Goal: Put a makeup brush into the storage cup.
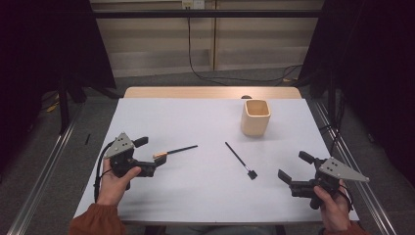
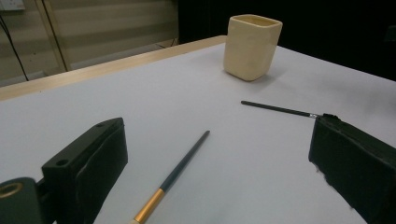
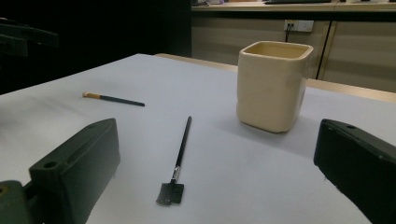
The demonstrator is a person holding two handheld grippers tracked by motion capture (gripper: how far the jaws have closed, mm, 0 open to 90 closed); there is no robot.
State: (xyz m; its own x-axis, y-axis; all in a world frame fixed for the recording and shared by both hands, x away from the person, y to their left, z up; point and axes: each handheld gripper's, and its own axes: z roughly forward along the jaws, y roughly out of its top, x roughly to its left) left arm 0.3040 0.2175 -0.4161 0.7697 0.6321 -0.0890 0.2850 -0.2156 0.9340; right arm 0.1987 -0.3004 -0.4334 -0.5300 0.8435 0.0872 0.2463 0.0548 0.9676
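1. Just ahead of the left gripper [image 1: 150,155], the gold-ferruled brush [image 1: 174,151] lies flat on the pale table [image 1: 195,196]; its bristle end with the gold band sits between the two jaws, and its dark handle runs away to the right and slightly toward the far edge.
2. That long axis is the relation to mind: in the left gripper view the brush [image 2: 173,175] points almost straight out along the jaws, so closing on it looks to need only a short push forward.
3. Left gripper: spread apart, holding nothing, with the brush not yet pinched.
4. Near the table's middle lies a second tool, the comb-tipped wand [image 1: 240,159], its head toward the person.
5. Right gripper [image 1: 293,177]: also spread and empty, with the wand [image 3: 179,158] lying ahead of it.
6. Farther back stands the cream square cup [image 1: 255,117], upright, well apart from both tools.
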